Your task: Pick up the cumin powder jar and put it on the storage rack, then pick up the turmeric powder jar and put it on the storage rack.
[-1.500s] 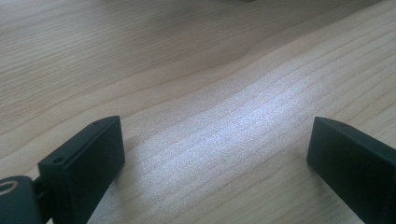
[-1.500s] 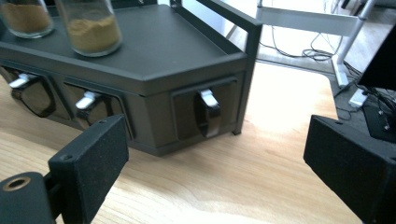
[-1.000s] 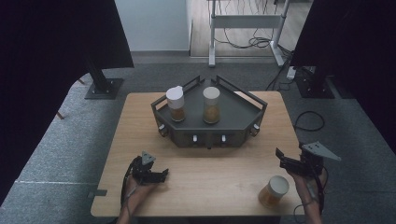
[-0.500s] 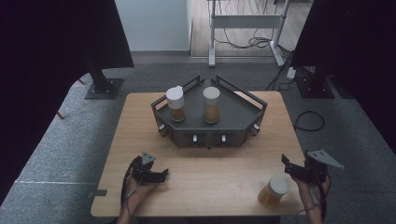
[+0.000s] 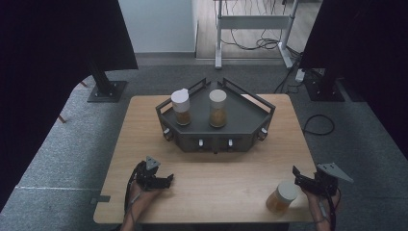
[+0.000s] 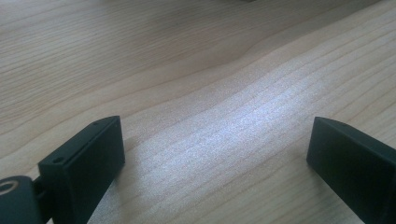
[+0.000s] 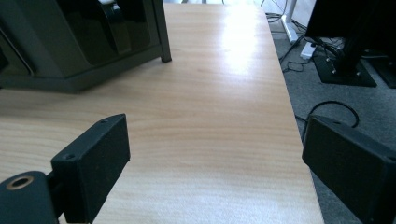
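Observation:
A dark metal tray [image 5: 250, 126] stands at the middle back of the wooden table [image 5: 216, 168]. Two white-lidded jars with brownish contents stand in it, one on the left [image 5: 182, 107] and one on the right [image 5: 217, 108]. A third such jar [image 5: 283, 197] stands on the table near the front right corner. My right gripper [image 5: 297, 175] is just right of that jar, apart from it, open and empty [image 7: 217, 133], with the tray's corner [image 7: 70, 46] ahead on its left. My left gripper [image 5: 166, 181] rests low at the front left, open over bare wood [image 6: 215, 135].
The table's right edge [image 7: 299, 140] runs close by my right gripper, with grey floor, cables [image 7: 331, 107] and a black stand base [image 7: 345, 70] beyond. Dark curtains hang at both sides. A desk frame [image 5: 255, 24] stands behind the table.
My right gripper has drawn back toward the table's near edge and slightly to the right. The left gripper and the jars have hardly moved.

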